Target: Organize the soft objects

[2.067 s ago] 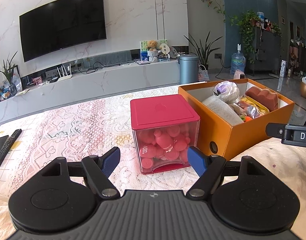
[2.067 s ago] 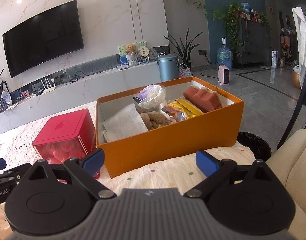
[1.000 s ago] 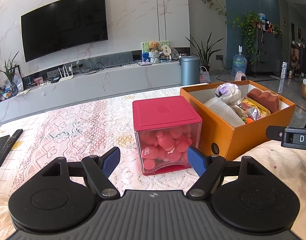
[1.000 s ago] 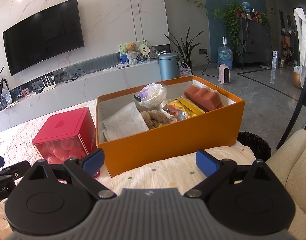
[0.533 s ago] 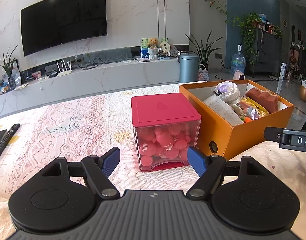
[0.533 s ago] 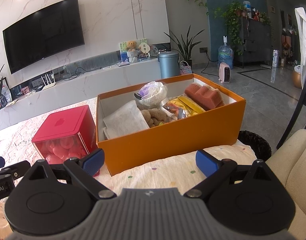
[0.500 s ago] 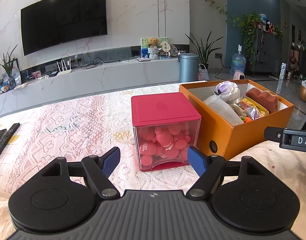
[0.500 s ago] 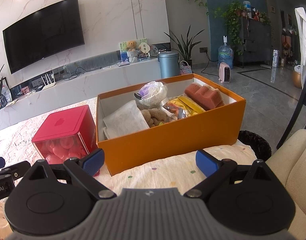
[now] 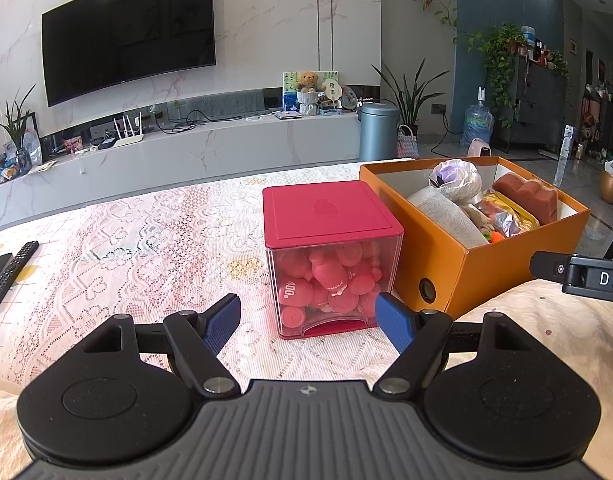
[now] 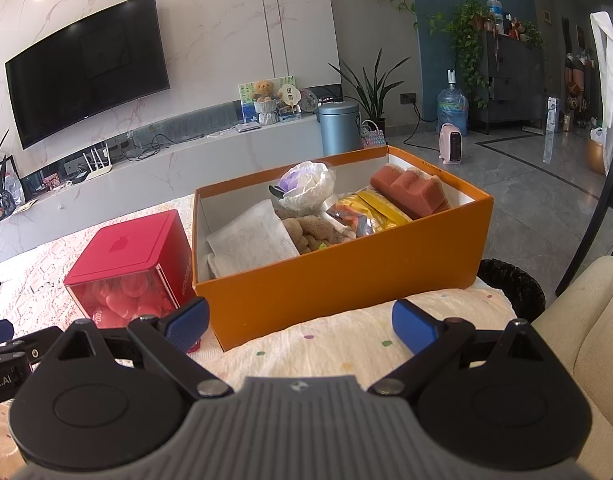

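Note:
An orange box (image 10: 346, 276) stands on the table and holds a white cloth (image 10: 250, 240), a brown plush toy (image 10: 310, 230), a white and purple bundle (image 10: 306, 184), a yellow packet (image 10: 374, 208) and a brown sponge (image 10: 410, 188). It also shows in the left wrist view (image 9: 486, 256). A clear cube with a red lid (image 9: 330, 256), full of red soft pieces, stands left of it. My left gripper (image 9: 308, 316) is open and empty just in front of the cube. My right gripper (image 10: 300, 320) is open and empty in front of the box.
A lace cloth (image 9: 146, 240) covers the table. A remote (image 9: 10, 272) lies at its far left. A black bin (image 10: 510, 284) and a cream chair (image 10: 586, 312) stand to the right. A TV wall and low console (image 9: 186, 152) are behind.
Both views have shifted only slightly. The cube and box keep their places, and both grippers stay open.

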Demonstrator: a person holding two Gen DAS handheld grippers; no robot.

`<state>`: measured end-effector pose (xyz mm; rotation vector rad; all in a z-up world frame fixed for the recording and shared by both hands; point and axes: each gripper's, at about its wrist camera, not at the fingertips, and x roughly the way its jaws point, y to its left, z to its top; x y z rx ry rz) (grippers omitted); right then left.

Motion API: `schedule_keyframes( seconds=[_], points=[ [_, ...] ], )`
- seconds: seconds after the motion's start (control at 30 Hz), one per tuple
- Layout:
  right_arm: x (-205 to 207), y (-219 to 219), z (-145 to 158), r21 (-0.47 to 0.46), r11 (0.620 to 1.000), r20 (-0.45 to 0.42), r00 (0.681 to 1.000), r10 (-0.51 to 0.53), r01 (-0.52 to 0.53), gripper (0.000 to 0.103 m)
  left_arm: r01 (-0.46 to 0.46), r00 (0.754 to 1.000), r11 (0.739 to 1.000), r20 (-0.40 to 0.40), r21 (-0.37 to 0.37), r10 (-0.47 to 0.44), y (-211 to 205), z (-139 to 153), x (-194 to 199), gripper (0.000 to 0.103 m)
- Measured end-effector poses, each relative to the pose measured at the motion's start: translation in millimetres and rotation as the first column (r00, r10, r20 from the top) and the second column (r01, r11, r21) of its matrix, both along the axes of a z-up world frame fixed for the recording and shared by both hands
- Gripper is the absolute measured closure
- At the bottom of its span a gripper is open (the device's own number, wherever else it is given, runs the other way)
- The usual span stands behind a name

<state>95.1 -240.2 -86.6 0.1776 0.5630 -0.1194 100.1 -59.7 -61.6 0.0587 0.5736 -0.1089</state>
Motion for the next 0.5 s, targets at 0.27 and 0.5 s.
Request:
schedule_keyframes(
  seconds=[0.27,0.5],
  points=[
    [0.0,0.0,0.2,0.0,1.0,0.0,1.0,0.0,0.0,0.007,0.001,1.0,1.0,-0.001,-0.004,-0.001,0.3,0.0,0.2,0.013],
    [0.0,0.0,0.3,0.0,1.0,-0.001,1.0,0.0,0.0,0.007,-0.003,1.0,1.0,0.0,-0.012,0.003,2.3,0.6,-0.5,0.013]
  ],
)
